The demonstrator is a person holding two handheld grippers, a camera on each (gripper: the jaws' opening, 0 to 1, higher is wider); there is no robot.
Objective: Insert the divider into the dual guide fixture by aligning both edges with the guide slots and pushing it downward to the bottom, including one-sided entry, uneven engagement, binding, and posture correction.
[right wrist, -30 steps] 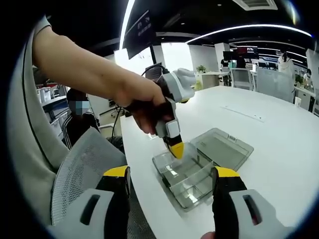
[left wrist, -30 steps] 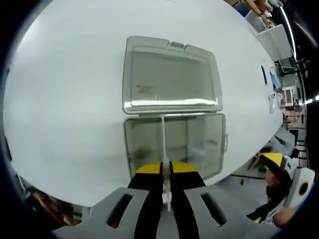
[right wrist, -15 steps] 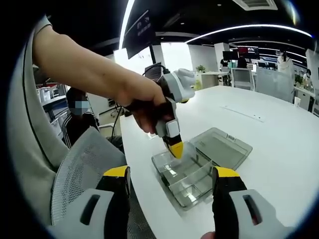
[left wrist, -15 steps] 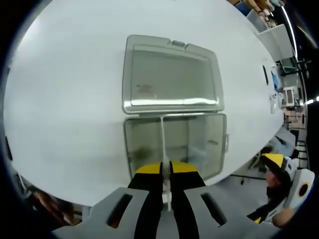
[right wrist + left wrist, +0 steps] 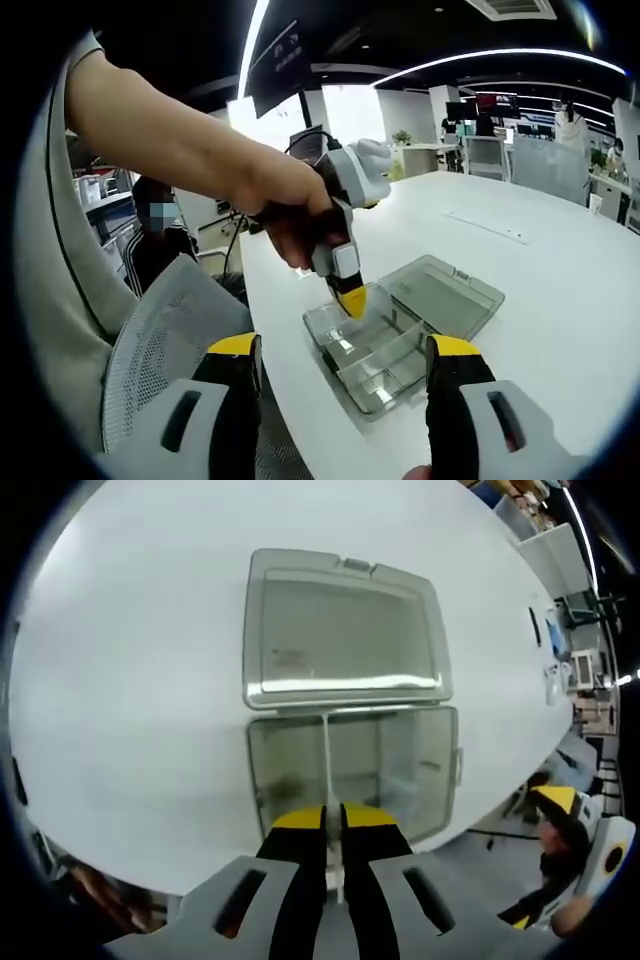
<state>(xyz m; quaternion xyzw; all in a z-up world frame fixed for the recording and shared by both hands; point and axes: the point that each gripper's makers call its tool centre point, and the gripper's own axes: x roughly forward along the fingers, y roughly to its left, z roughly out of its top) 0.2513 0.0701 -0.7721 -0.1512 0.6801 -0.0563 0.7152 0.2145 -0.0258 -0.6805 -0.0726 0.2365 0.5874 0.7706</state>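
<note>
1. One clear plastic box [image 5: 350, 770] lies open on the white tabletop [image 5: 130, 680]; its single hinged lid [image 5: 340, 630] is folded flat on the far side of the tray.
2. One thin translucent divider [image 5: 327, 770] stands on edge inside the tray, running near to far, left of the tray's middle.
3. Left tongs [image 5: 333, 825]: the two yellow-tipped jaws are clenched on the near upper edge of the divider, directly above the tray.
4. In the right gripper view, one hand [image 5: 290, 215] grips the left tongs [image 5: 350, 302], which point steeply down into the box [image 5: 400, 335] at the tabletop's near-left edge.
5. Right tongs [image 5: 345, 375]: jaws spread wide apart, grasping nothing, held near, off the tabletop edge.
6. One mesh chair back [image 5: 165, 340] stands left of the tabletop.
</note>
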